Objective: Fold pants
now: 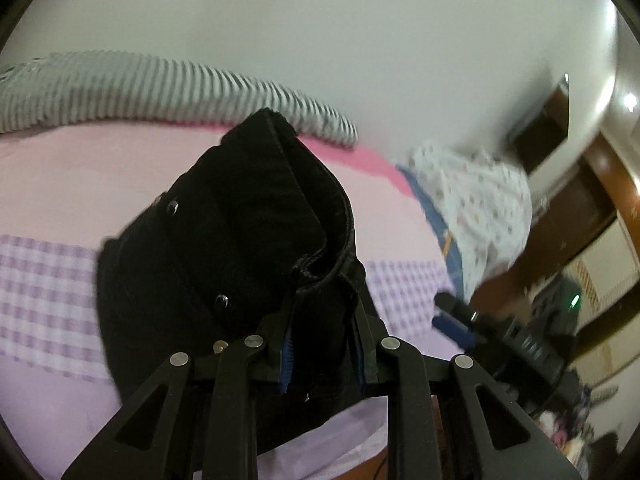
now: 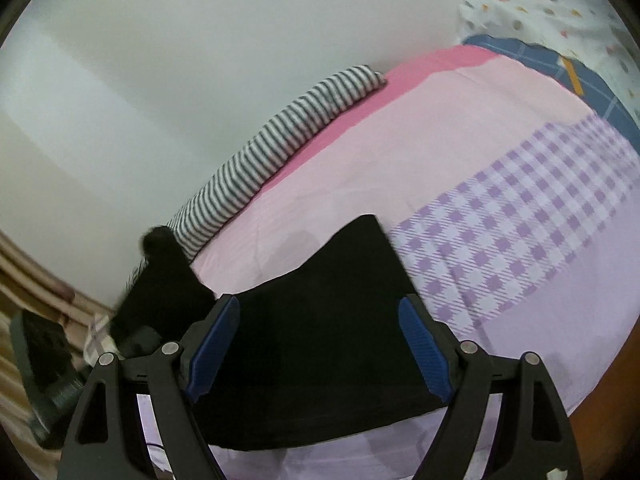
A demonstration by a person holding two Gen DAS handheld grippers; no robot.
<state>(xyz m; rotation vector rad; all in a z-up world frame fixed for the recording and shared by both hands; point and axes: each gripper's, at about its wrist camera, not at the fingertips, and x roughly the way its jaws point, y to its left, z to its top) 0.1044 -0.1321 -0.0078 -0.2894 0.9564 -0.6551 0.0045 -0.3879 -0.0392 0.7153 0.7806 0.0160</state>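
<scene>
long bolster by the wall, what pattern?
Grey-and-white stripes on the bolster; clearest in the right wrist view.

A bed (image 2: pixel 460 128) is covered by a sheet in pink, pale pink and lilac-check bands. A striped bolster (image 2: pixel 280 136) is laid along its far edge against a plain pale wall (image 2: pixel 200 40). A dotted white cloth (image 1: pixel 480 208) over a blue checked one (image 2: pixel 532 56) is seen at the right. A brown wooden door frame (image 1: pixel 612 176) and a bright ceiling light (image 1: pixel 630 101) are seen far right.
</scene>
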